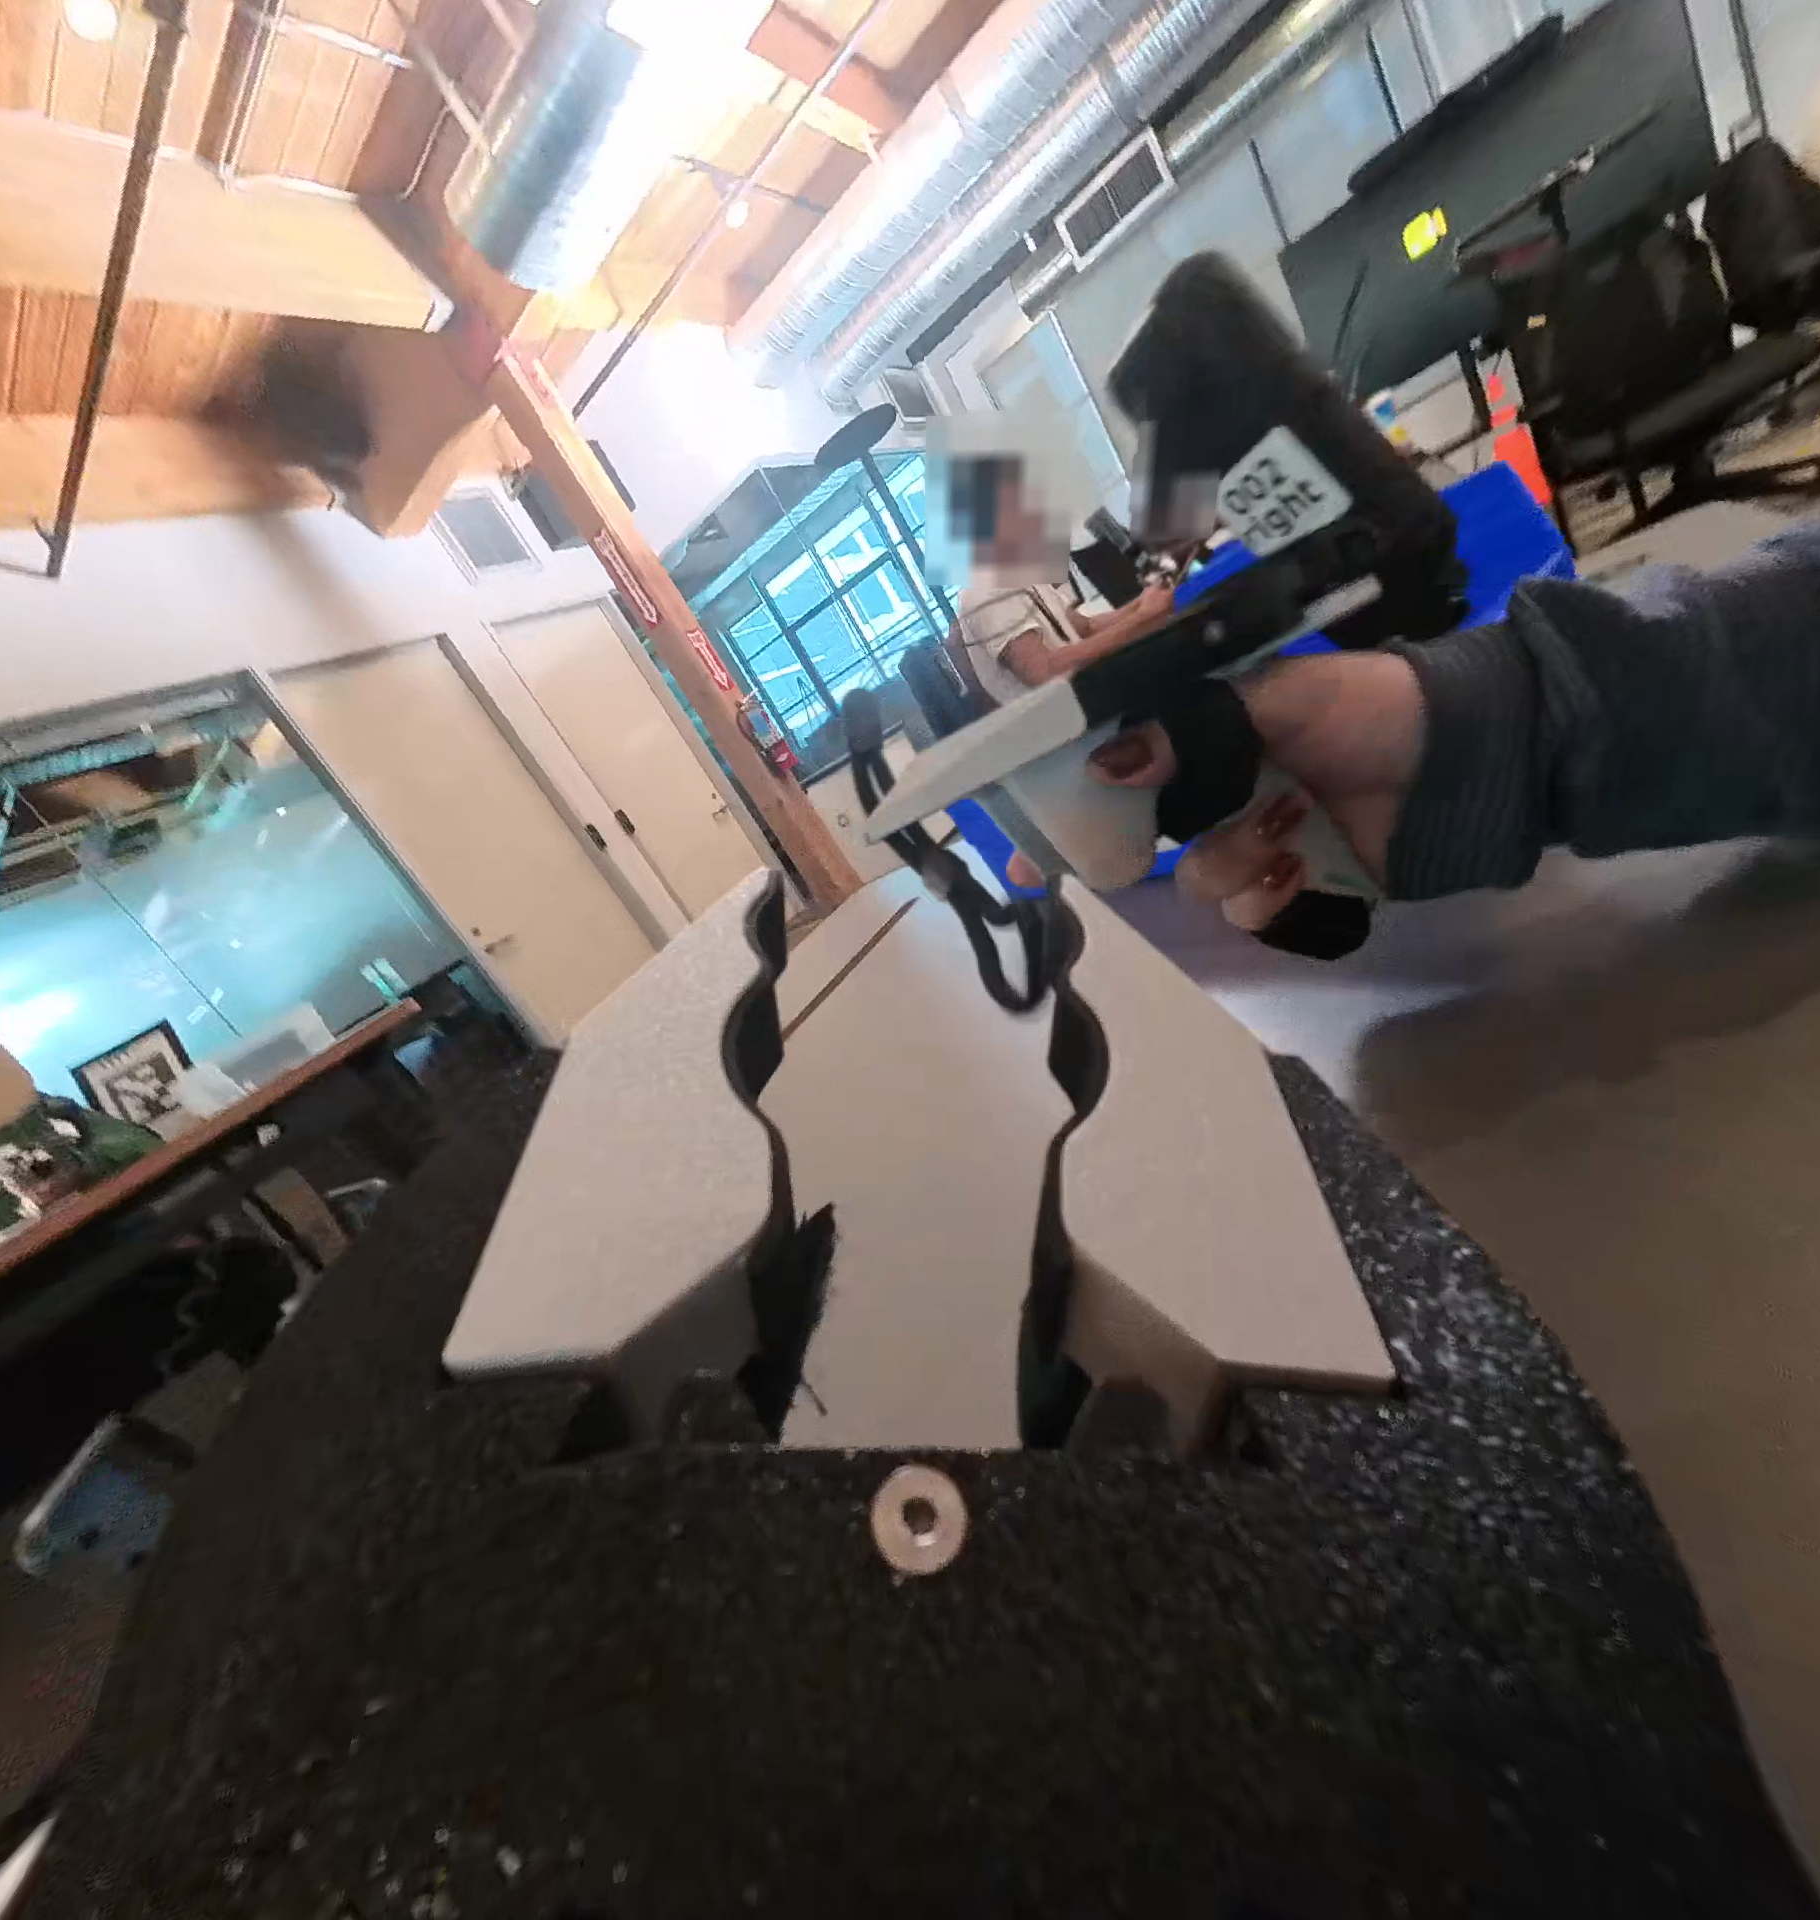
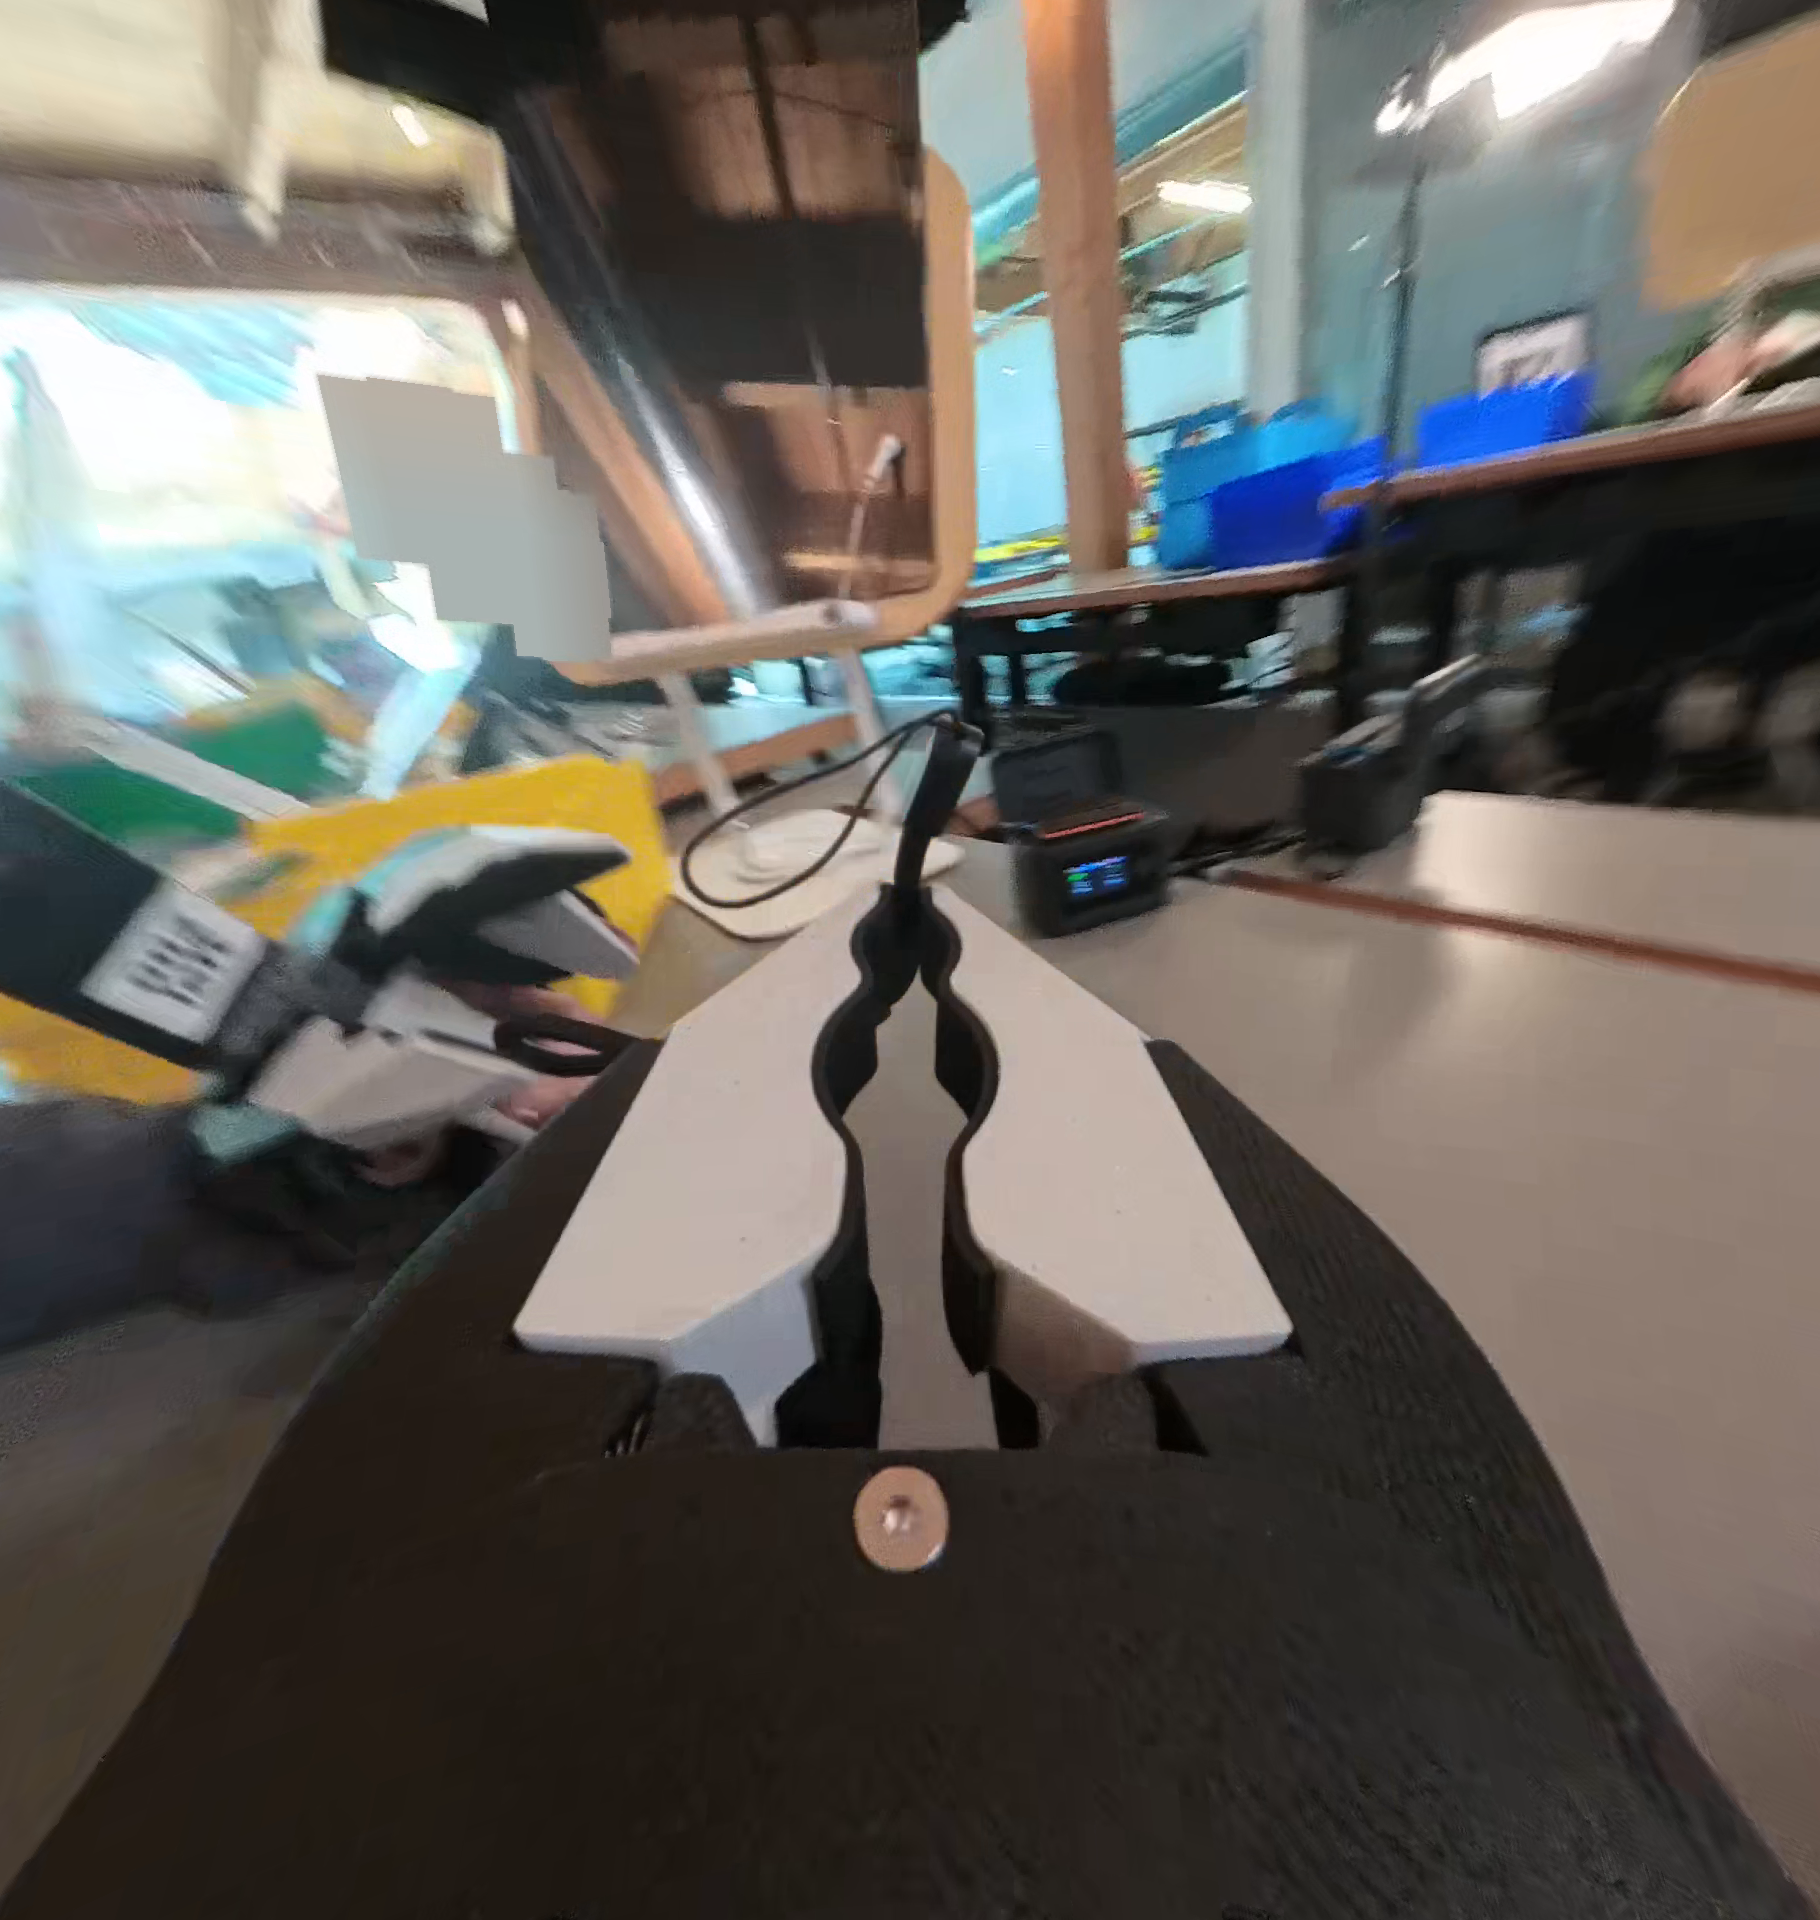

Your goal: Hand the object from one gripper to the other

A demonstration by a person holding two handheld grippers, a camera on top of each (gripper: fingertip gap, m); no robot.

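Currently — step in hand: transfer, judged mid-course; object on one side only.
Object: black cord [image 2: 911,831], thin, with a stiff plug-like end; rises from the fingertips at frame centre of the right wrist view, a loop trailing toward the left.
Right gripper [image 2: 906,914]: tips nipped together on the cord; wavy inner pads apart lower down.
Same gripper, left wrist view [image 1: 911,831]: centre right of frame, held by a hand [image 1: 1301,769] in a dark sleeve; cord loop [image 1: 999,945] hanging beneath its tips.
Left gripper [image 1: 916,914]: wide apart, nothing clamped; loop dangling just at its right fingertip, contact not determinable.
Same gripper, right wrist view [image 2: 594,914]: left of frame, blurred, fingers spread.
Surface: pale table [image 2: 1508,1091] below, lower right of frame; small black device with a lit screen [image 2: 1088,868] just beyond the fingertips.
Next move, judged: bring the hanging loop between the open fingers, close on it, then release on the right.
Risk, judged: limp cord swinging clear of the closing pads.
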